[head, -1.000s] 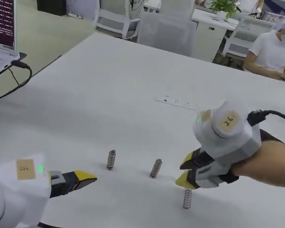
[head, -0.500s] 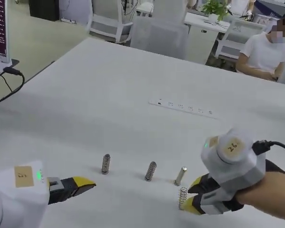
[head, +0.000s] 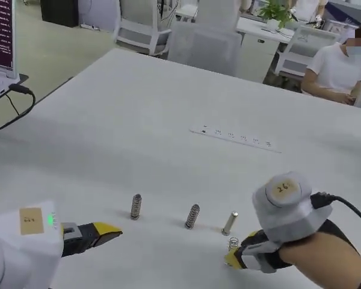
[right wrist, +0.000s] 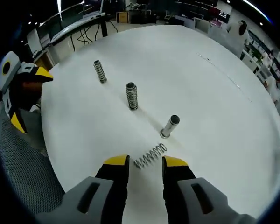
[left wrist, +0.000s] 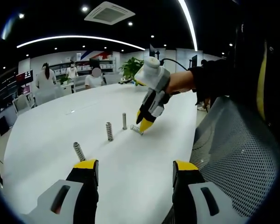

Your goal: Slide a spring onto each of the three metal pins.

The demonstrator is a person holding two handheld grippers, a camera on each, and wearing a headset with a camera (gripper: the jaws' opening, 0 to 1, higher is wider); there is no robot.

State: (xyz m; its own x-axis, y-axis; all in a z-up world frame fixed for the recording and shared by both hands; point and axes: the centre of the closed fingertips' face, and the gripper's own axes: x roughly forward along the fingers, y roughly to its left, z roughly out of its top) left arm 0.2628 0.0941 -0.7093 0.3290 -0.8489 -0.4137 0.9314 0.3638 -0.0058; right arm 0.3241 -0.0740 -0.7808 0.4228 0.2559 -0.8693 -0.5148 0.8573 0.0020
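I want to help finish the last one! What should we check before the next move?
1. Bare pin stands upright with no spring on it: ok.
2. Loose spring lies flat on the table, its near end between the tips of the right gripper: ok.
3. The right gripper is open, ready to close: ok.
4. Spring gripped: not ok, not yet.
5. Middle pin and far pin wear springs: ok.
6. Left gripper is open, holds nothing, and is apart from the pins: ok.
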